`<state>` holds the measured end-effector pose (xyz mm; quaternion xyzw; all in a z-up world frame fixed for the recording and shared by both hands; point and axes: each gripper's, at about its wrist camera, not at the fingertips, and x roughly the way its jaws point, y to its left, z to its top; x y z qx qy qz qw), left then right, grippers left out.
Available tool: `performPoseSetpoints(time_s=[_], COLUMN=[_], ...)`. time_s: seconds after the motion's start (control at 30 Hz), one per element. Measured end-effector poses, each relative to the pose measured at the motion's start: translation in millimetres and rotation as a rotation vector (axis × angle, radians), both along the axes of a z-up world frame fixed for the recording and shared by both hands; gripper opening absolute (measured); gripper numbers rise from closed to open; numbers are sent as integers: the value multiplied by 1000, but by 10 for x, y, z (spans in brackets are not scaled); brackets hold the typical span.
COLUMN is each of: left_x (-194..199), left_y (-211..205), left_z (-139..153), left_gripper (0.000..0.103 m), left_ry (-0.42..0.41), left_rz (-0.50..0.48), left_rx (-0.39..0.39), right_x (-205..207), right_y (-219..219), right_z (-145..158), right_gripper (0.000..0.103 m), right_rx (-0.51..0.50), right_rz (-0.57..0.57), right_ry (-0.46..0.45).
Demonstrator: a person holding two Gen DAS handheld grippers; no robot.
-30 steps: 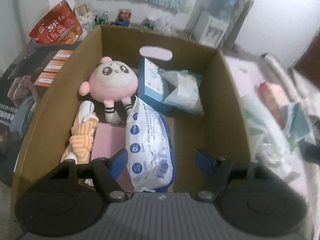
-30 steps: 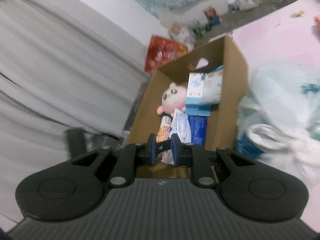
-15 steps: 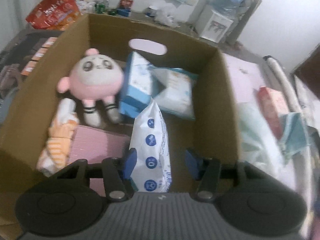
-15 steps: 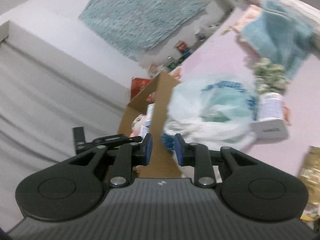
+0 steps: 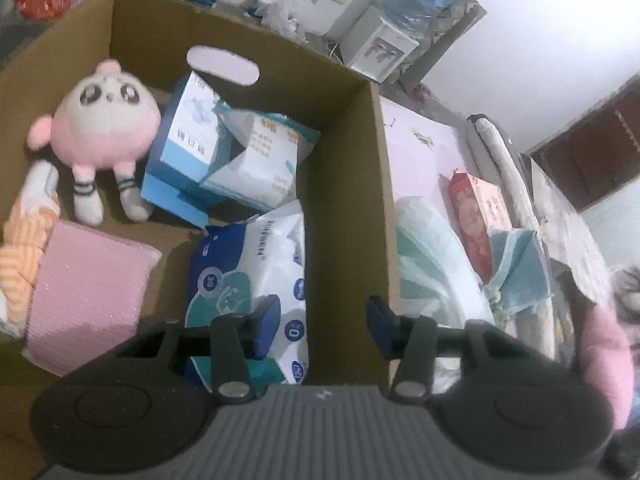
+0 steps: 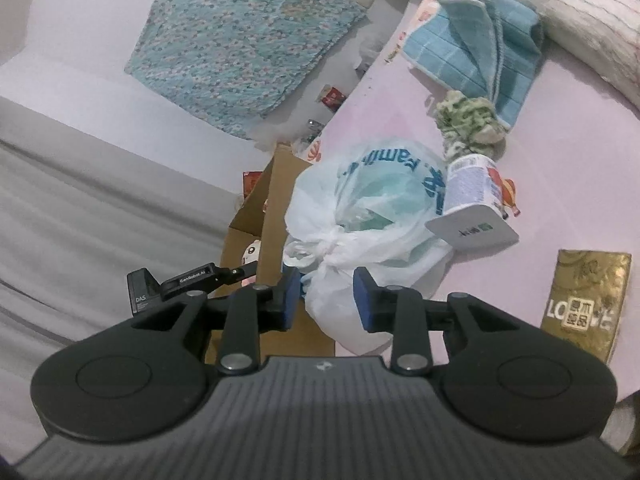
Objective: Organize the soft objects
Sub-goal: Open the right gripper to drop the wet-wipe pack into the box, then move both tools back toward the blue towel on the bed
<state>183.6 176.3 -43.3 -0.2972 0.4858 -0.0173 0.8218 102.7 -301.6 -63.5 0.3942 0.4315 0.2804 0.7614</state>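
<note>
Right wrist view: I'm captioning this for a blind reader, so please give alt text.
The right gripper, jaws opening, reaches toward a knotted white plastic bag on a pink surface beside a cardboard box. A blue towel lies beyond.

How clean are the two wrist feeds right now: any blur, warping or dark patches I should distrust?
Left wrist: strong fisheye bending of the cardboard box walls, soft smear at the right edge, dim and flat inside the box, the plush toy still readable. Right wrist: the tied plastic bag is fairly sharp, the horizon is tilted, the curtain on the left is washed out and featureless, and the corners go dark.
</note>
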Motion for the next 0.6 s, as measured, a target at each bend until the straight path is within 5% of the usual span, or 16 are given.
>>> performPoseSetpoints(time_s=[0.2,0.4,0.6], left_x=[16,27,55], left_y=[132,59,33], left_z=[-153,-65,-184], left_gripper=[46,51,48], left_ry=[33,32,86], left_rz=[57,19,15], left_rx=[-121,9,58], right_x=[-28,-13,-5], right_y=[-49,-52,-16], right_z=[-18,-30,-50], right_gripper=[31,32,33], right_rx=[-3,0,7], right_rz=[-8,-10,-2], right_ry=[13,14,24])
